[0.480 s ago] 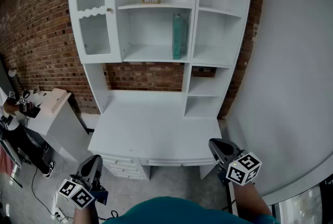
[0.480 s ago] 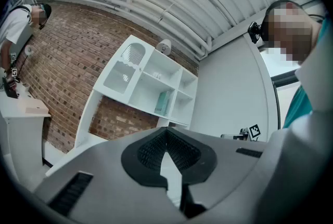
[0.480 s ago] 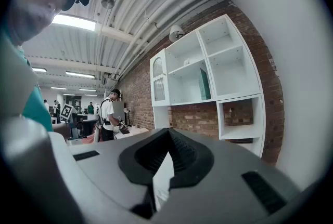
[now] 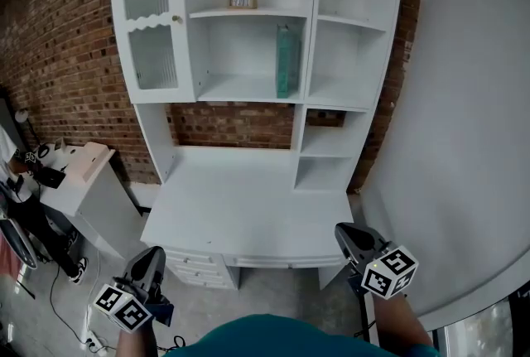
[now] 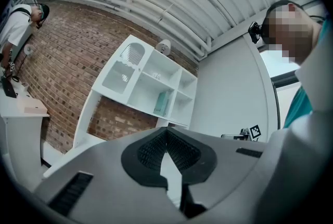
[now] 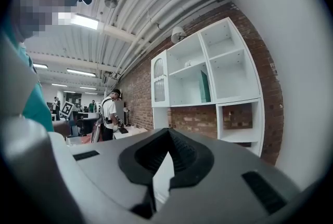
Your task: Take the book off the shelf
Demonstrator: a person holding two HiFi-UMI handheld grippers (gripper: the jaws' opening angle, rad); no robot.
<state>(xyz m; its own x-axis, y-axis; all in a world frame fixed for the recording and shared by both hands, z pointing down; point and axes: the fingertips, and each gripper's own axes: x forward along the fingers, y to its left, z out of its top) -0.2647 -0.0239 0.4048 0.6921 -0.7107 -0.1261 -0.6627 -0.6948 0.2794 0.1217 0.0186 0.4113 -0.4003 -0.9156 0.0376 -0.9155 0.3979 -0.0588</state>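
Head view, with both claw views. The book (image 4: 286, 61), a slim teal volume, stood upright on the middle shelf (image 4: 240, 89) of the white shelf unit, at the right end of its compartment and against the divider or just beside it; which of the two could not be told. It stood well above the bare tabletop (image 4: 248, 206). You held the left claw (image 4: 152, 253) and the right claw (image 4: 343, 229) low at the near edge of the tabletop, well apart from the book. Each claw view showed its jaws closed tip to tip with nothing between them. The book was probably light and stiff across its covers, though a thin volume may flex or sag if taken by one corner. Its covers looked smooth, so a shallow pinch might have slipped. The better hold was likely across its thickness at the edge facing you, near mid-height. The claw you chose would have needed opening before it went in. With the divider so close, the far pad would have had little room, so drawing or tipping the book outward first seemed prudent.
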